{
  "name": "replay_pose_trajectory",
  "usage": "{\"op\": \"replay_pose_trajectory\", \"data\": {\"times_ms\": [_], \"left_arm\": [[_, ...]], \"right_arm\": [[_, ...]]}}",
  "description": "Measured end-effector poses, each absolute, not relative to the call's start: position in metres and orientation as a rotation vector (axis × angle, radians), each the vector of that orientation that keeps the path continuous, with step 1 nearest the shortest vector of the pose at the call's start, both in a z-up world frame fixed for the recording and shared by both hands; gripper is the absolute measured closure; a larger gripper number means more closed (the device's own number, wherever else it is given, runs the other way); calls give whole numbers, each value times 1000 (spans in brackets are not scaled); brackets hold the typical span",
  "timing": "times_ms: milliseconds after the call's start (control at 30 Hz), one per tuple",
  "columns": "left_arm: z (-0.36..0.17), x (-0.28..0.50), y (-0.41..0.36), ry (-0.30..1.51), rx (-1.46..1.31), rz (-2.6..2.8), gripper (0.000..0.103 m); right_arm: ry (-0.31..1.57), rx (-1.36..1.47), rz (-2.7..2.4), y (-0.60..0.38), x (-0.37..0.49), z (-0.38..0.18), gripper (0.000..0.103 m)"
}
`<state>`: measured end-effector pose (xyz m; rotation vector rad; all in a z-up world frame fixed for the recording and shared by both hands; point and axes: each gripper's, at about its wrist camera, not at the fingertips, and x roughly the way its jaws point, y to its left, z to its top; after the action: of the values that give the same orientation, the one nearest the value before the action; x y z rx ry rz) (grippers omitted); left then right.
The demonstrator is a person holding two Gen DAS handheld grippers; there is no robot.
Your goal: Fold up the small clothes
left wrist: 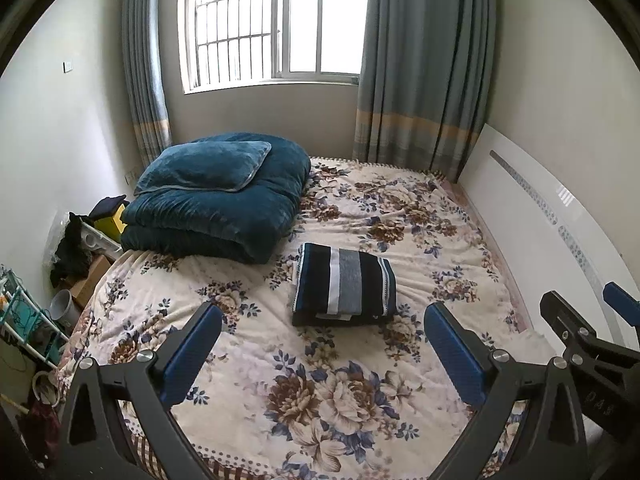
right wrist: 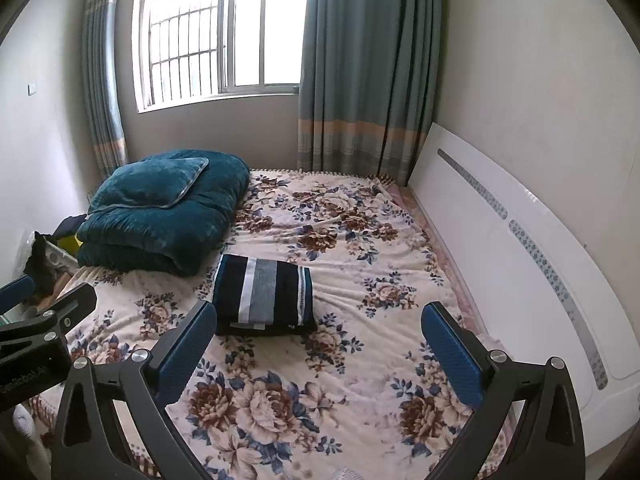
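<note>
One folded striped garment is lying flat near the middle of the bed, on the floral cover, just in front of a folded teal quilt with a pillow sitting on top. Both tongs are hovering above the near end of the bed, well short of the garment: the left tongs and the right tongs are each gaping wide, gripping nothing.
</note>
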<state>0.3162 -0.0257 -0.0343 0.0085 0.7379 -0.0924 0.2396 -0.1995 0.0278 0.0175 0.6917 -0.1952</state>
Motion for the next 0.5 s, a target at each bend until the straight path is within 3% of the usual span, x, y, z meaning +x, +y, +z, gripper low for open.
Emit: {"op": "replay_pose_trajectory", "data": {"times_ms": [500], "left_arm": [[-26, 316, -23, 727, 16, -85, 0]], "right_arm": [[681, 17, -183, -196, 244, 34, 0]]}}
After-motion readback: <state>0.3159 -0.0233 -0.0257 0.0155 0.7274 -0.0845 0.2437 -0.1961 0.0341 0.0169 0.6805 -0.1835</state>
